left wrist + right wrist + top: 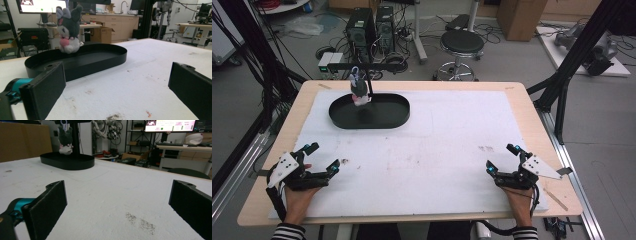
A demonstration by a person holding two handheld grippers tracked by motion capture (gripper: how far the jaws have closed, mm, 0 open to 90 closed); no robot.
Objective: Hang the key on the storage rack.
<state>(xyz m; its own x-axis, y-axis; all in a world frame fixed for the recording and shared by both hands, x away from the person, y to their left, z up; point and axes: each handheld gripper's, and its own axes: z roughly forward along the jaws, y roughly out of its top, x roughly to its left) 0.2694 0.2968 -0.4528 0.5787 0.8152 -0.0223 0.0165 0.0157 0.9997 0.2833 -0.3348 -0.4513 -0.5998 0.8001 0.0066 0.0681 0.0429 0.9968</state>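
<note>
Resting near the front corners of the surface [422,150], both tools lay low on the white sheet that covered most of the wooden top. The left tool [323,159] sat at the near left corner, held by a hand in a striped sleeve, and its jaws stood wide apart with nothing between them. The right tool [502,157] sat at the near right corner, held the same way, and its jaws were likewise spread wide and empty. The two tools were well apart from each other.

A black oval tray [394,117] stood on the far left part of the sheet, well away from both tools. A small plush toy [360,90] stood upright at the left end of the tray, grey-black with pointed ears, a white lower body and a pink spot at its chest. Seen from the left gripper view, the plush toy [67,30] stood at the tray's far rim, beyond the tool's left jaw, and the tray [100,58] lay ahead on the sheet. From the right gripper view, the tray [67,161] and the plush toy [65,141] showed far off at upper left, with a thin black post rising just beside the toy. Faint dark smudges marked the sheet between the right tool's jaws.
</note>
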